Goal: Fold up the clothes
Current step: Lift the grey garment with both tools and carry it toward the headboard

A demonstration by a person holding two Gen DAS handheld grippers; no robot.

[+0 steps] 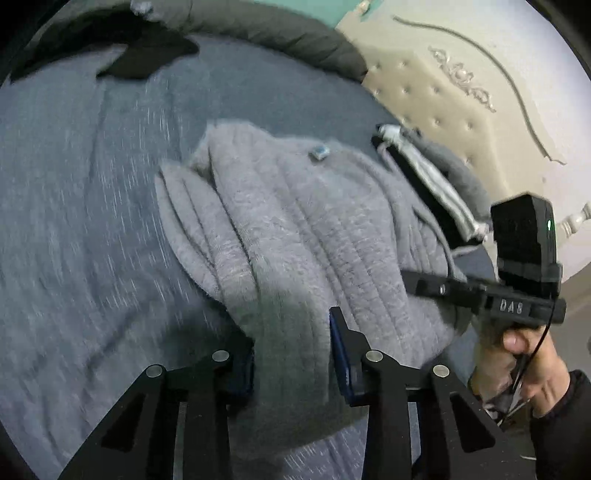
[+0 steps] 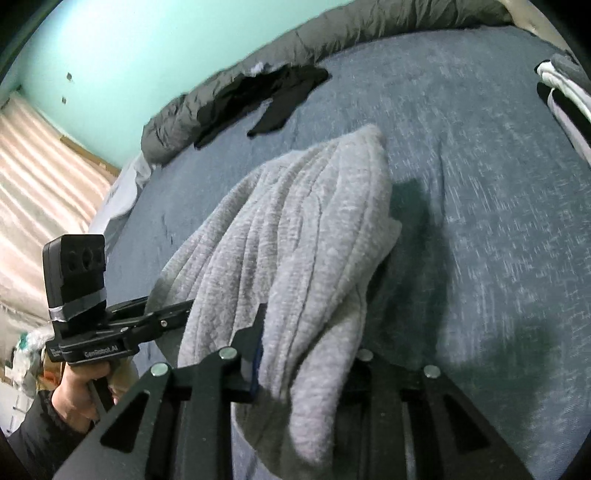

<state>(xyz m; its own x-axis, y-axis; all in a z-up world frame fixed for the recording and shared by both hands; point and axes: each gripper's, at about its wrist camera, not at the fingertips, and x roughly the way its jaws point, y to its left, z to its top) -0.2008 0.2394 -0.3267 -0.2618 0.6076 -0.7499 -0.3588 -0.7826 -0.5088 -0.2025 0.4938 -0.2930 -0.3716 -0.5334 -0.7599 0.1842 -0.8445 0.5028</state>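
Two gripper-mounted fisheye cameras look steeply down at a bed.
Each sits close behind its own fingers; both share the grey garment [image 1: 295,229] [image 2: 295,236], blue bedspread [image 1: 81,206] [image 2: 498,221] and dark rolled duvet [image 1: 295,33] [image 2: 369,22].

The blue bedspread [image 1: 74,221] is smeared into streaks across the left of the left wrist view, and again at the right of the right wrist view, so its weave cannot be read. The grey garment [image 2: 295,240] drapes over the right hand-held gripper [image 2: 306,354], hiding its right finger entirely; whether the pads press the cloth there cannot be told. In the left wrist view, cloth fills the gap of the left hand-held gripper [image 1: 291,354]. A small bluish tag [image 1: 318,152] on the garment is too small to read. The black-and-white clothing [image 2: 569,96] is cut off at the right edge. The black garment [image 2: 280,96] partly disappears behind the rolled grey duvet [image 2: 184,114].
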